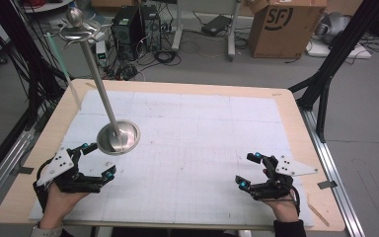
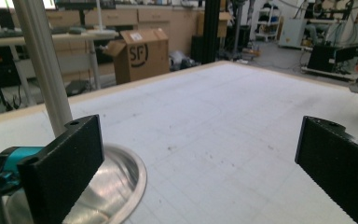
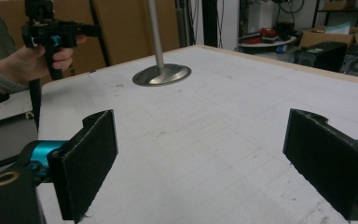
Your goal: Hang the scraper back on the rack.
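Note:
A metal stand (image 1: 118, 137) with a round base, a tall thin pole and a hooked top with a ball rises from the left half of the white mat. My left gripper (image 1: 98, 160) rests just in front of the base, jaws wide open and empty; the base (image 2: 116, 186) lies by its left jaw, the pole (image 2: 44, 65) behind it. My right gripper (image 1: 250, 171) sits on the mat at the front right, open and empty. From there the stand (image 3: 162, 74) is far ahead, and the left gripper (image 3: 51, 37) shows in the person's hand.
The white gridded mat (image 1: 192, 133) covers a wooden table (image 1: 296, 123). Beyond the table are a cardboard box (image 1: 286, 27), computer towers (image 1: 135, 24), cables on the floor and black tripod legs (image 1: 325, 84) at the right.

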Demonstrator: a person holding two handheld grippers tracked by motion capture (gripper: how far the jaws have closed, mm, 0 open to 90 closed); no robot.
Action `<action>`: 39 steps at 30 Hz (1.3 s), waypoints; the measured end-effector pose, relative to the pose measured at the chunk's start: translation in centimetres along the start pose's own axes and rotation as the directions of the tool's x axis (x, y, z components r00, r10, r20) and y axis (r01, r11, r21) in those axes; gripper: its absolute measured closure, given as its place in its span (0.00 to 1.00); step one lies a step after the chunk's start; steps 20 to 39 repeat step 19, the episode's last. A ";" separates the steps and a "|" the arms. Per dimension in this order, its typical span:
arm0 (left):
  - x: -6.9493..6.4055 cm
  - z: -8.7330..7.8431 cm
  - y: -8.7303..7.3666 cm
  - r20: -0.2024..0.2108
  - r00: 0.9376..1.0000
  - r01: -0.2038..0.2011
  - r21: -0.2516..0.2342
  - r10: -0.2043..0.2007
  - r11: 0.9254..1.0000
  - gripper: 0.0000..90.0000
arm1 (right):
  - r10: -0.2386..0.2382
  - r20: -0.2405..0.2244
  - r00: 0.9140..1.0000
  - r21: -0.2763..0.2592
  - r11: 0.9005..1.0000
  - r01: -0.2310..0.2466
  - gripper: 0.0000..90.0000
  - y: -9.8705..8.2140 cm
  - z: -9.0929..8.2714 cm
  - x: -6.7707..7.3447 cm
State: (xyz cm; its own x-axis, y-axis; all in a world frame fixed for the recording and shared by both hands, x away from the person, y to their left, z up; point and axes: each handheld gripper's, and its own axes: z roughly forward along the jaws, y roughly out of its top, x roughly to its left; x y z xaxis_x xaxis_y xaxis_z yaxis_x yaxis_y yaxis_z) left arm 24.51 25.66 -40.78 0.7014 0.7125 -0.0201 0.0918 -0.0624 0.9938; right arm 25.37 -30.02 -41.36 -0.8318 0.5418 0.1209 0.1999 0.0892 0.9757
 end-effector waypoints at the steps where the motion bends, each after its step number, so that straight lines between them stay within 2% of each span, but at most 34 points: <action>1: 0.0 -0.2 -0.1 0.001 1.000 0.000 -0.006 0.000 1.000 0.02 | -0.003 0.001 1.000 -0.001 1.000 0.003 0.10 0.0 0.0 0.0; 7: 0.1 -1.1 -1.3 -0.012 1.000 0.010 -0.004 -0.010 1.000 0.02 | -0.005 0.006 1.000 0.004 1.000 0.005 0.10 -0.1 0.0 -0.2; 11: 0.4 -1.5 -2.1 -0.024 0.999 0.033 0.021 -0.033 0.999 0.02 | -0.006 0.009 1.000 0.003 1.000 0.006 0.10 -0.1 0.0 -0.2; 14: 0.4 -1.6 -2.2 -0.041 0.999 0.031 0.017 -0.030 0.999 0.02 | -0.009 0.005 1.000 0.005 1.000 0.009 0.10 -0.2 0.1 -0.1; 19: 0.3 -1.3 -2.1 -0.027 0.999 0.030 0.021 -0.030 0.999 0.02 | -0.004 0.010 1.000 0.008 1.000 0.004 0.10 -0.3 0.2 -0.2; 39: 0.3 -1.3 -2.1 -0.027 0.999 0.030 0.021 -0.030 0.999 0.02 | -0.004 0.010 1.000 0.008 1.000 0.004 0.10 -0.3 0.2 -0.2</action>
